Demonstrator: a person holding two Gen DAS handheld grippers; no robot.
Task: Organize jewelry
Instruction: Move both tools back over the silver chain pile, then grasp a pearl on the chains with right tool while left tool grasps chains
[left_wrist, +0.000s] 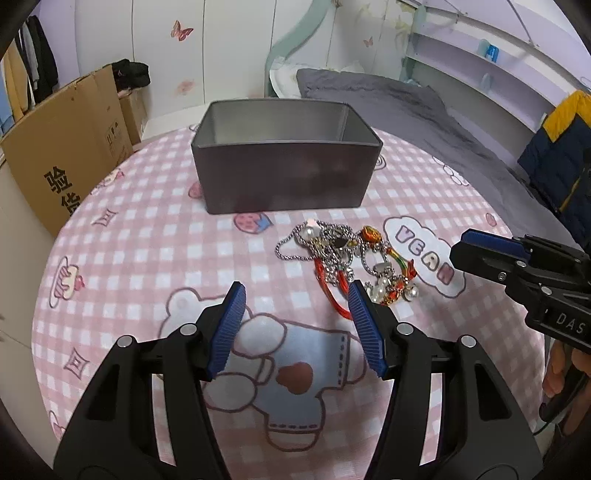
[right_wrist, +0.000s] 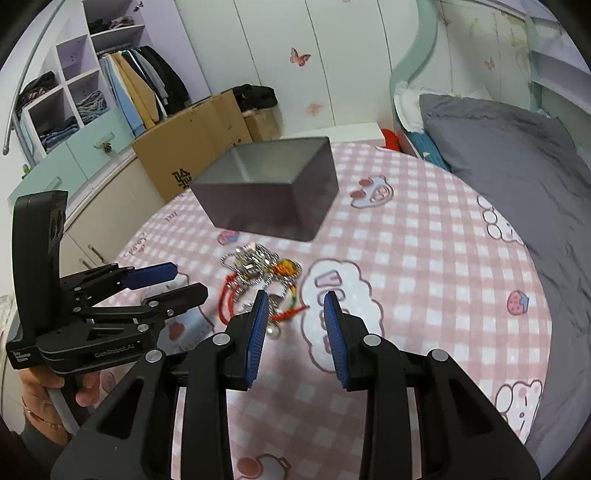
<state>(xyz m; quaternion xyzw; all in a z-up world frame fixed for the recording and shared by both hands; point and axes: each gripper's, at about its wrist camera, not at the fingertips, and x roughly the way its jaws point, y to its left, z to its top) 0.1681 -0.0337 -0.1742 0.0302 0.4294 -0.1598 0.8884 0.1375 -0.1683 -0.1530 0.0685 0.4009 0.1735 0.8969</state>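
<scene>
My left claw (left_wrist: 297, 297), half open and empty, sits nearest the jewelry tangle (left_wrist: 347, 262), which lies just far-right of it, before the tin box (left_wrist: 286, 177).

Left gripper (left_wrist: 297, 291) jaws apart, right gripper (right_wrist: 297, 301) likewise (narrower), both empty

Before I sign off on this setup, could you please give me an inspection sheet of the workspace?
Surface: pink checked cloth with cartoon prints.
Job's things: tangled jewelry heaped on the cloth; open grey tin behind it, nothing visible inside.
Clutter: nothing seen.
Tools: left tool open, empty, its right pad overlapping the heap's near edge; right tool open, empty, near the heap.
Cables: nothing seen.
Surroundings: cardboard boxes, grey bedding, wardrobe shelves.
</scene>
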